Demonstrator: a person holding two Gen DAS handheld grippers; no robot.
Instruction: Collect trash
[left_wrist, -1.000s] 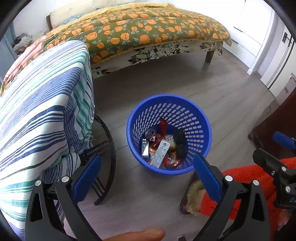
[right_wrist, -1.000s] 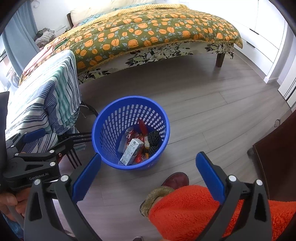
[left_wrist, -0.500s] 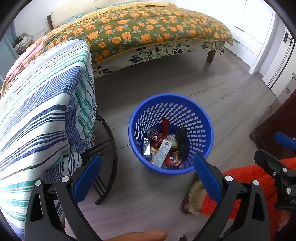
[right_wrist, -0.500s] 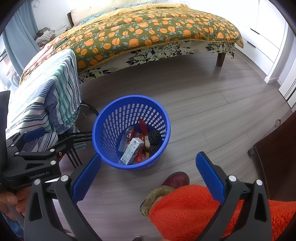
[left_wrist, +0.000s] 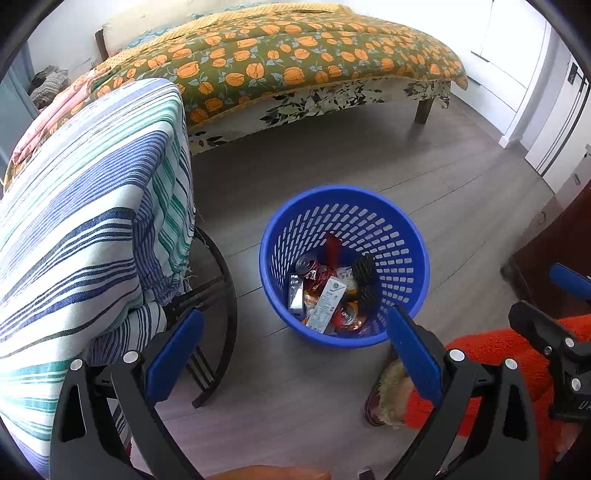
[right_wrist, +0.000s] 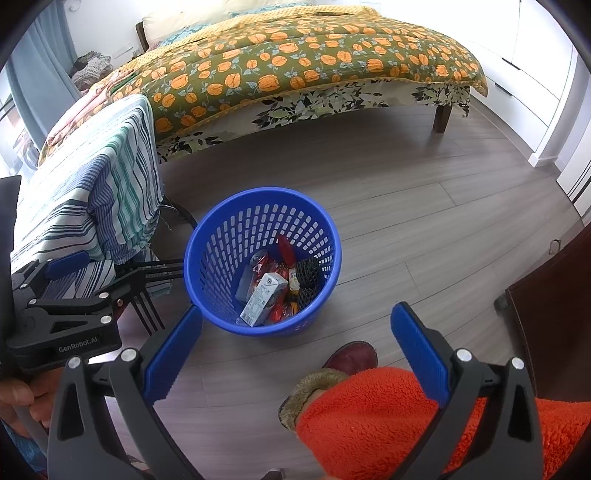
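Trash (left_wrist: 327, 291) sits in the blue basket (left_wrist: 406, 229) on the wood floor, near the bed (right_wrist: 295, 66). Inside are a white carton (right_wrist: 263, 298) with print too small to read, red cans (left_wrist: 308, 265) and a black net (right_wrist: 308, 273). The left gripper (left_wrist: 295, 350) is wide open and holds nothing. The right gripper (right_wrist: 295, 347) is wide open and empty too. "GenRobot.AI" is written on the left one's body
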